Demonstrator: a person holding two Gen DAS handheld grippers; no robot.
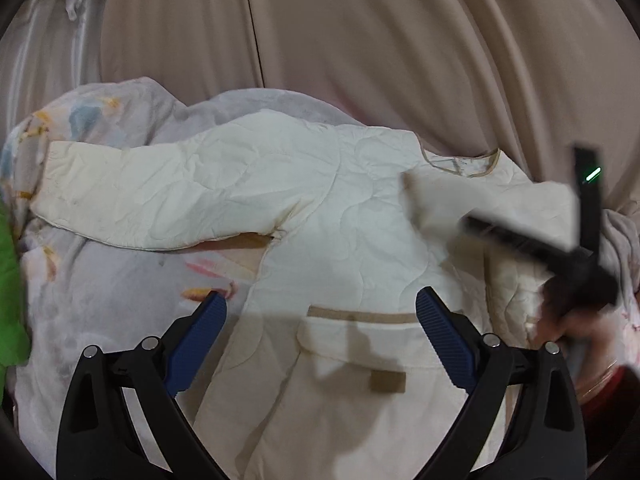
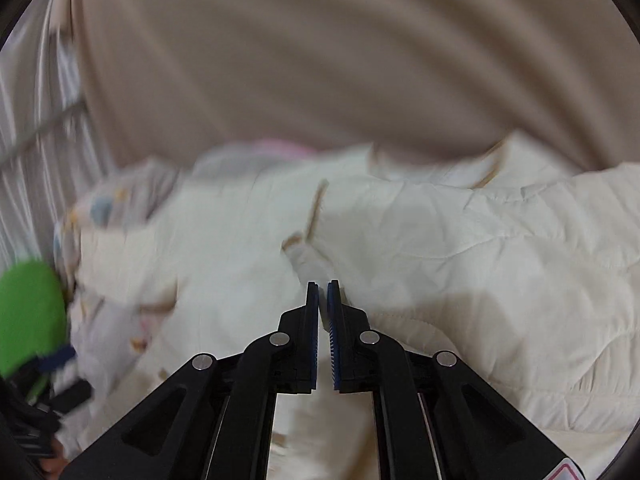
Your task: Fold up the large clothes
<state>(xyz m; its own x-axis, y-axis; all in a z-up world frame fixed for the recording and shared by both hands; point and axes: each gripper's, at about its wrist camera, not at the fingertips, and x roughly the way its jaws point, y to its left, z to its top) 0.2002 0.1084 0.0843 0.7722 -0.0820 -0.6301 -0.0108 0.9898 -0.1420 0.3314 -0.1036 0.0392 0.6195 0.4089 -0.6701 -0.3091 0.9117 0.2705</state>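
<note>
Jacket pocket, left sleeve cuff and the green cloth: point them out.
Pocket (image 1: 352, 344), left wrist view, on its front panel.
Sleeve cuff (image 1: 52, 176), left wrist view, on the sleeve's open end.
Green cloth (image 2: 28, 312), right wrist view, on its middle.

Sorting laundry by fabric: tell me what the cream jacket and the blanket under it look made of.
Cream jacket: apparently quilted, padded cotton or polyester, matte; wavy stitch lines and soft creases show.
Blanket: probably plush fleece, with a fuzzy, softly printed surface. Neither fibre is certain.

Home bedroom; printed blanket, beige curtains
</note>
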